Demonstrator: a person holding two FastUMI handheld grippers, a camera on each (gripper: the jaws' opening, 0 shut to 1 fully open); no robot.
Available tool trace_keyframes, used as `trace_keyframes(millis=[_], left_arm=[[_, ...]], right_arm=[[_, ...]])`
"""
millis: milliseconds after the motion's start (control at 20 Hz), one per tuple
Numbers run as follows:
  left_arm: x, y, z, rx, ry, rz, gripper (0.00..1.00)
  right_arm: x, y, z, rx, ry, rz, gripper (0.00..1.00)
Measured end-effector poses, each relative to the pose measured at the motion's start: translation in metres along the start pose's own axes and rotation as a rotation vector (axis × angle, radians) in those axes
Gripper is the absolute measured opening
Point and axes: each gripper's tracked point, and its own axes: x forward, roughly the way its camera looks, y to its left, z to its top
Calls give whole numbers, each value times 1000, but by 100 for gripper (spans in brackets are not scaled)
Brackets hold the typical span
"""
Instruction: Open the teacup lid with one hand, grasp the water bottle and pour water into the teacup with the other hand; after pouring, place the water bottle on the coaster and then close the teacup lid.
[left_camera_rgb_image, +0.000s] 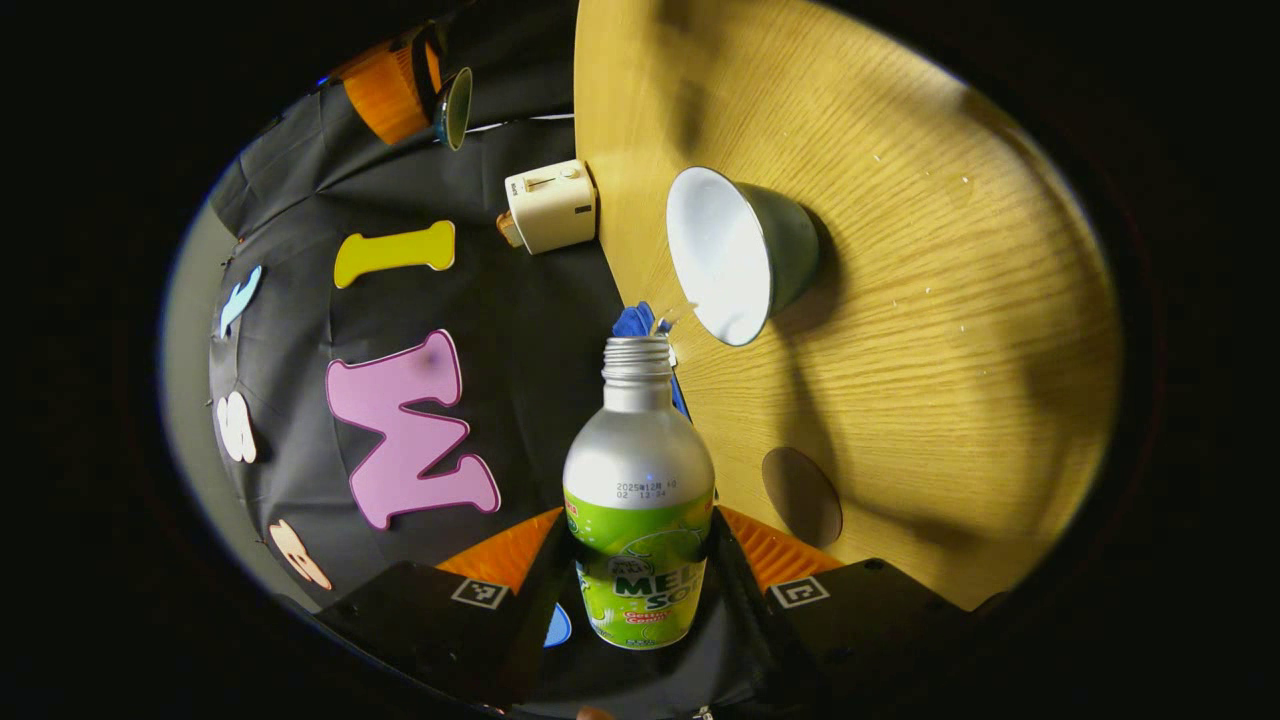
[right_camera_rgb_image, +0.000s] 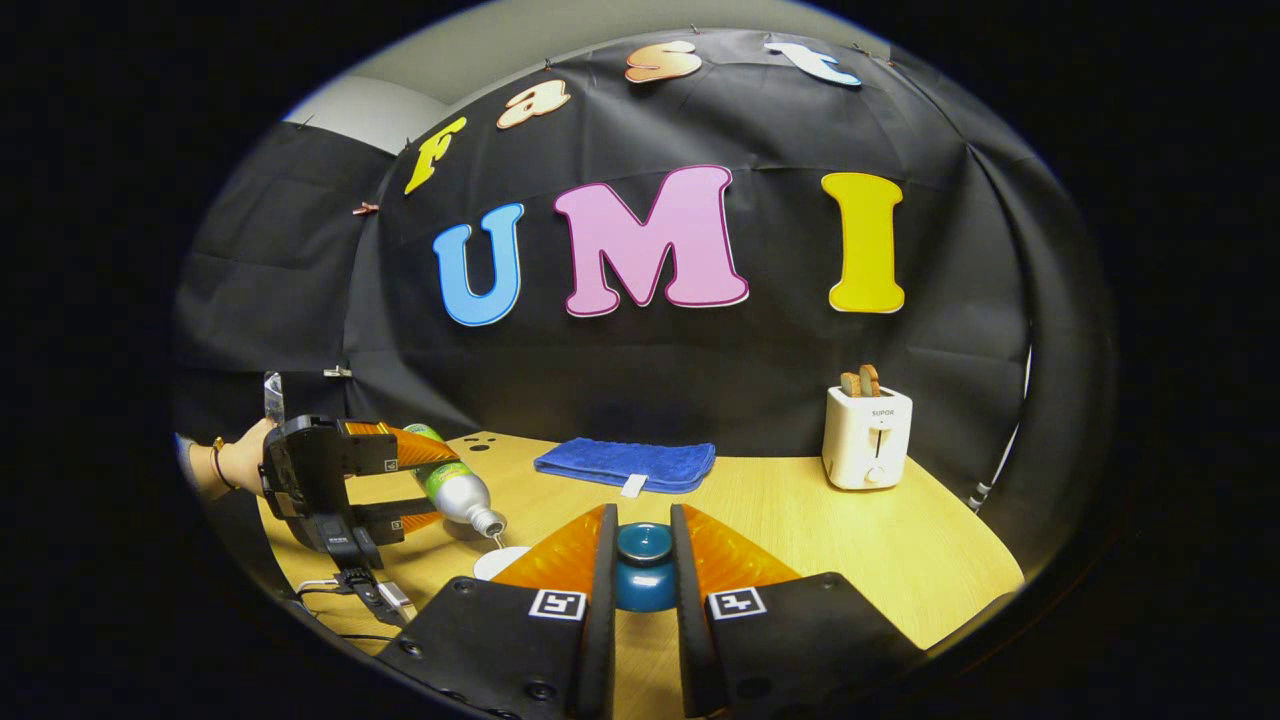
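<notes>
My left gripper (left_camera_rgb_image: 640, 530) is shut on a silver bottle with a green label (left_camera_rgb_image: 640, 490), capless. In the right gripper view the same bottle (right_camera_rgb_image: 455, 487) is tipped neck-down in the left gripper (right_camera_rgb_image: 440, 485), its mouth just above the white rim of the teacup (right_camera_rgb_image: 497, 562); a thin stream seems to run between them. The teacup (left_camera_rgb_image: 740, 255) stands uncovered, its white inside showing. My right gripper (right_camera_rgb_image: 643, 520) is shut on the teal lid (right_camera_rgb_image: 643, 565), held above the table to the right of the cup. A round brown coaster (left_camera_rgb_image: 802, 497) lies on the table near the bottle.
A folded blue towel (right_camera_rgb_image: 625, 463) lies at the back of the wooden table (right_camera_rgb_image: 860, 540). A white toaster (right_camera_rgb_image: 867, 435) with toast stands at the back right. A hand (right_camera_rgb_image: 240, 455) holds the left gripper, and a cable (right_camera_rgb_image: 345, 585) trails at the table's left edge.
</notes>
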Motion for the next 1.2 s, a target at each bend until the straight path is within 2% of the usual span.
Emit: trace_keyframes(millis=[550, 1200], left_arm=[[0, 3, 3, 87, -5, 21, 80], [0, 7, -6, 249, -12, 36, 81]], right_arm=[[2, -1, -2, 3, 6, 2, 30], [-1, -6, 1, 21, -8, -1, 30]])
